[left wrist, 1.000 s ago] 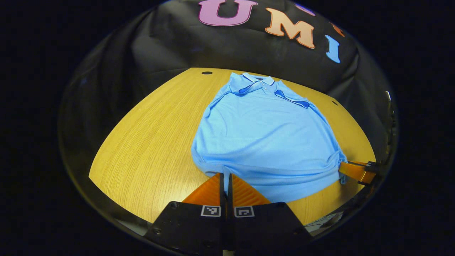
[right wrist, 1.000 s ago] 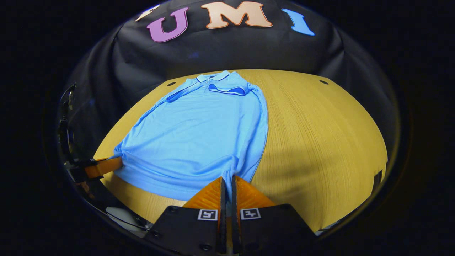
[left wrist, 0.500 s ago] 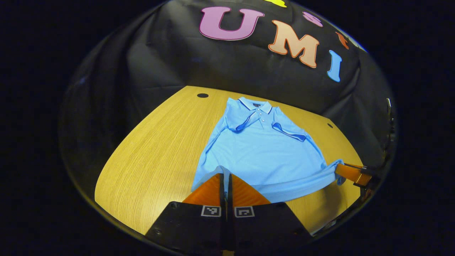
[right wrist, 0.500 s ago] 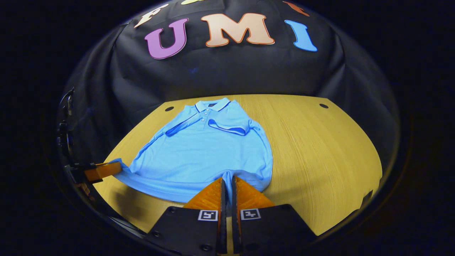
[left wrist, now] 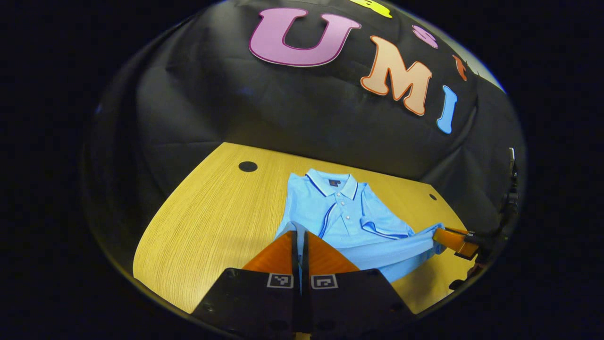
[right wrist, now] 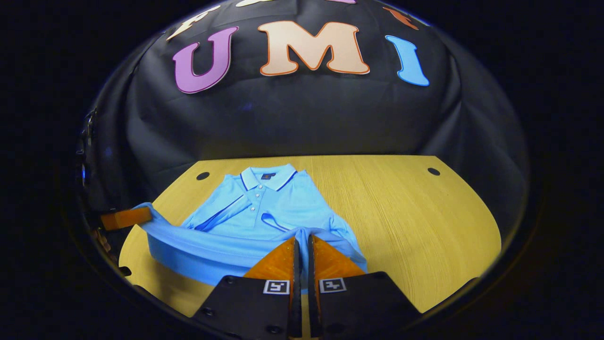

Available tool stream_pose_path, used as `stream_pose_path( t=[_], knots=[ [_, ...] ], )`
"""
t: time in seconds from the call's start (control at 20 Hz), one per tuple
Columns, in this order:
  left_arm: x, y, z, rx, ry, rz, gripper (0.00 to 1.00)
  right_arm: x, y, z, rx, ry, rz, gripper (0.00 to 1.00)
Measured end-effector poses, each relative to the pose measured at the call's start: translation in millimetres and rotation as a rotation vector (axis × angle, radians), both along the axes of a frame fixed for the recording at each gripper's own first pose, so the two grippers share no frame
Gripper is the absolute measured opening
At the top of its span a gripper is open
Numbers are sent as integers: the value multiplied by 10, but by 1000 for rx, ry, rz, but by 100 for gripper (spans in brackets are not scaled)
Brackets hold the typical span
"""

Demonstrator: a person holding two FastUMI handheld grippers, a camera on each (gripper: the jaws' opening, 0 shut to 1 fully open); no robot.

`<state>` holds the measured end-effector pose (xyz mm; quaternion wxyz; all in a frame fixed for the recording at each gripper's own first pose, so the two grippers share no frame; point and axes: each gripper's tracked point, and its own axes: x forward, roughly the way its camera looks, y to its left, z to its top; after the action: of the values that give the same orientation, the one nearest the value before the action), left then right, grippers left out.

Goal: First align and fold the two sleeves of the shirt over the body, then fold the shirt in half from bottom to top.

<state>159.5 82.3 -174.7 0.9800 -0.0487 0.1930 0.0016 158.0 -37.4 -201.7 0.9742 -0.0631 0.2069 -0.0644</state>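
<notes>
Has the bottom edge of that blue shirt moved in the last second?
Yes. The hem, pinched by the left gripper and the right gripper, has been carried up and forward toward the collar, covering more of the shirt's body on the table.

One light blue polo shirt (left wrist: 351, 222) lies on one wooden table (left wrist: 212, 222), with two sleeves folded over its front below the one collar (right wrist: 266, 174), and three small buttons run down the placket just below that collar. Two grippers pinch the shirt's hem: the left gripper (left wrist: 298, 236) at the hem corner left of the collar, the right gripper (right wrist: 302, 241) at the corner right of it. Two dark round holes (right wrist: 203, 175) sit in the tabletop, one on each side of the collar near the table's far edge.
</notes>
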Motion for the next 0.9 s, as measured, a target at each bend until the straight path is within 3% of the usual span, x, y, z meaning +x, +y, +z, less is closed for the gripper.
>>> stream_pose_path(
  t=[0.5, 0.65, 0.75, 0.9],
  knots=[
    [1417, 204, 58, 17, -18, -44, 0, 1567, -167, 79, 60, -65, -48, 9],
    [1712, 326, -75, 28, 7, -35, 0, 1843, -206, -97, 65, -50, -53, 5],
    [1846, 365, -169, 38, 29, -36, 0, 1954, -229, -222, 70, -26, -59, 8],
    [1892, 378, -231, 71, 58, -30, 0, 1961, -276, -275, 84, -10, -84, 8]
  ],
)
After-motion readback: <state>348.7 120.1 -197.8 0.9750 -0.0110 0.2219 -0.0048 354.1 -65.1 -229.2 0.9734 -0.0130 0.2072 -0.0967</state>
